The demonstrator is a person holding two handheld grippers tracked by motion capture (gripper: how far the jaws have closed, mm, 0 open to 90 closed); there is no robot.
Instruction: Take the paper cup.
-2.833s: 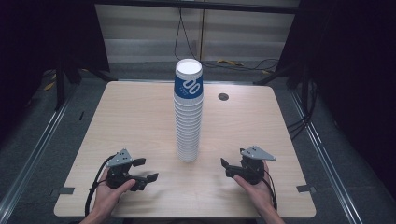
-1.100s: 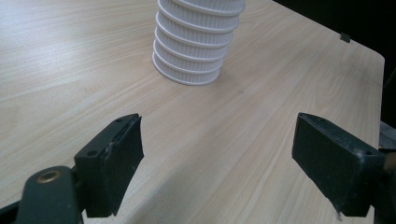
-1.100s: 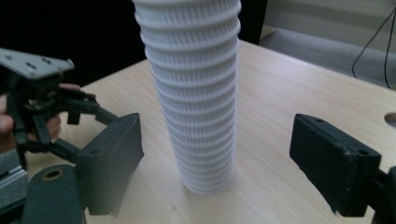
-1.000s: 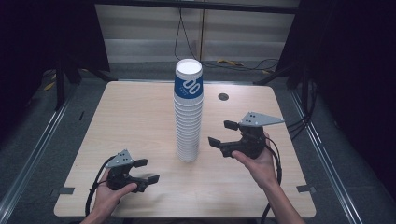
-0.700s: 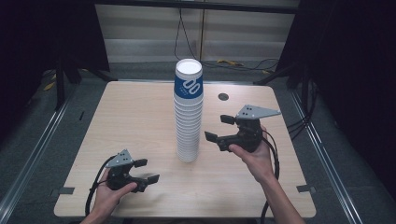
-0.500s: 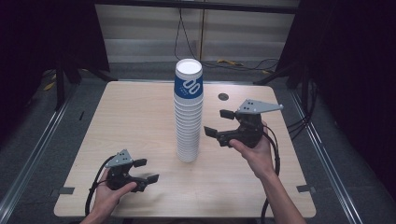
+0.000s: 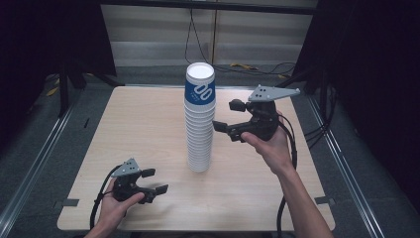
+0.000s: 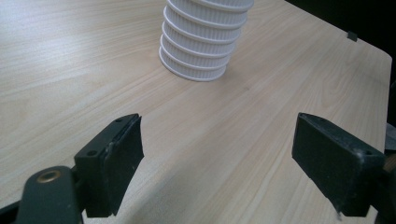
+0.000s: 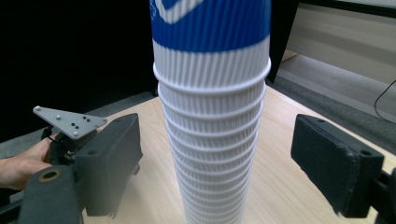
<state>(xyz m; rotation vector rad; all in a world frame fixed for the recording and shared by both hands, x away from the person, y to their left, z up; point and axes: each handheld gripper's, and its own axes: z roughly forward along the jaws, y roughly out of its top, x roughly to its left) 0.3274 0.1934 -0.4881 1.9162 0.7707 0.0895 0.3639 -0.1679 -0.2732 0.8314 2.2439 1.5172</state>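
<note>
The table [image 7: 148, 129], pale wood, carries a single tall stack of cups [image 7: 199, 124] upright near its centre; the stack's ribbed white sleeves nest one in another, and the top cup [image 7: 200, 89] wears a blue band with white lettering.

My right gripper [image 7: 225, 116] is raised to the upper part of the stack, on its right side in the high view, jaws pointing level at it. In the right gripper view the stack [image 9: 212, 116] stands between my two pads [image 9: 112, 163], clear of both: the claw is released and its jaws have just been opening wider, with the stack in the gap but not pressed. As I judge it, the step in hand is taking the top cup off. To do it well I should square the gap on the blue band above the rim beneath it, close lightly so the paper wall does not crush, and lift straight up so the lower cups do not tip or ride along.

My left gripper [image 7: 151, 181] rests low at the near left of the table, well apart from the stack, its jaws spread with nothing but bare wood between them [image 8: 215, 154]; it could steady the base [image 8: 194, 70].

Hard to make out: the cup count, the lettering, and how tightly the top cup is seated. The right gripper view cuts off the stack's top rim; the left gripper view cuts off everything above its lowest rings.
</note>
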